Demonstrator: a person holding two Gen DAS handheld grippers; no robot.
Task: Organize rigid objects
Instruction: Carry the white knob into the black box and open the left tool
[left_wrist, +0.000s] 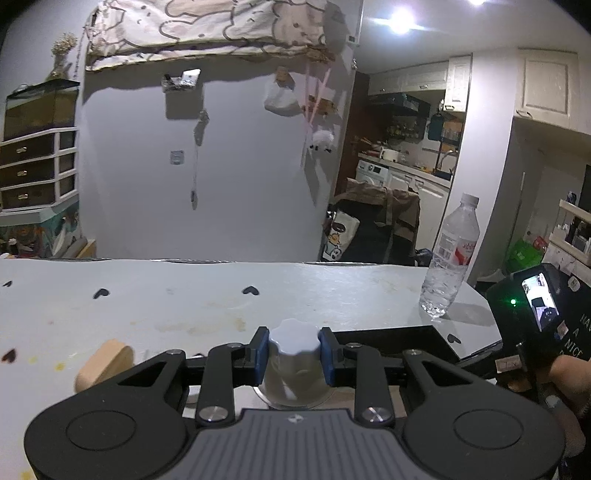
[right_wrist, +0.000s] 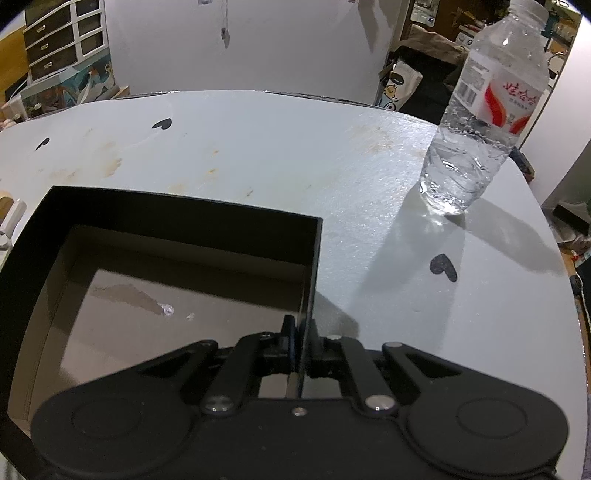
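My left gripper (left_wrist: 294, 352) is shut on the pale blue scalloped cap of a small jar (left_wrist: 294, 343), held above the near part of the table; the jar's lower body is hidden behind the gripper. My right gripper (right_wrist: 302, 345) is shut on the right wall of an open black box (right_wrist: 177, 210), one finger inside and one outside. The box holds nothing that I can see. Its far edge shows in the left wrist view (left_wrist: 388, 329). The right gripper's body also shows at the left wrist view's right edge (left_wrist: 535, 306).
A clear water bottle (right_wrist: 476, 122) with a red and white label stands upright near the table's far right corner, also in the left wrist view (left_wrist: 448, 262). A tan wooden piece (left_wrist: 107, 363) lies left of the left gripper. The white table (right_wrist: 240, 147) has stains and black heart marks.
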